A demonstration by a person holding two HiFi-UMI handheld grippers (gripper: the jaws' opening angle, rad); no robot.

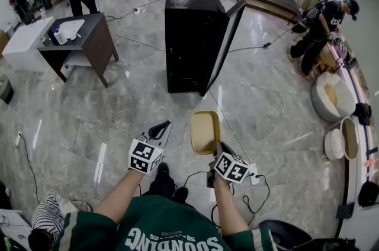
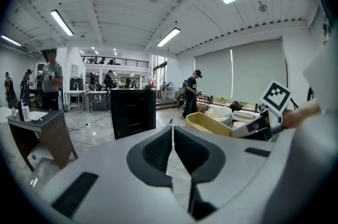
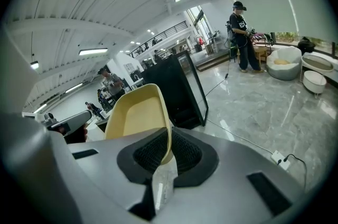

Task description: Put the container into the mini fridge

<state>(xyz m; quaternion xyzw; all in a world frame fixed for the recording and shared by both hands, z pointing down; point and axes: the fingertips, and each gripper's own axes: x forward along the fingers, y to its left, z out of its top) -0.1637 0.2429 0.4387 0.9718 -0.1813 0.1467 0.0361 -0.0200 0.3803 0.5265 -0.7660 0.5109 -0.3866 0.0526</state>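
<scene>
A: Head view. The container point(image 1: 205, 132), a shallow yellow tub, is held up in the air over the floor point(image 1: 89, 125) by the right gripper point(image 1: 217, 150), pinched at its near rim. The left gripper point(image 1: 159, 130) is carried just beside it, with nothing in it. The mini fridge point(image 1: 192, 39) is seen well ahead, black, its door point(image 1: 230, 36) swung out on one side.

B: Left gripper view?

A: The jaws are pressed together and nothing is between them. The container point(image 2: 208, 123) is seen off to the right, the fridge point(image 2: 132, 111) ahead past a stretch of floor.

B: Right gripper view?

A: The jaws are closed on the container's wall point(image 3: 138, 112), one pad inside and one outside. The tub is tilted up towards the camera. The fridge point(image 3: 177, 91) is framed just behind it.

B: Step in hand?

A: The carry towards the fridge, judged. Nothing has yet been placed.

B: Next move?

A: The gap is to be closed, the tub levelled and passed through the opening onto a shelf. If the door proves too narrow, it could be pulled wider by the free left gripper.
</scene>
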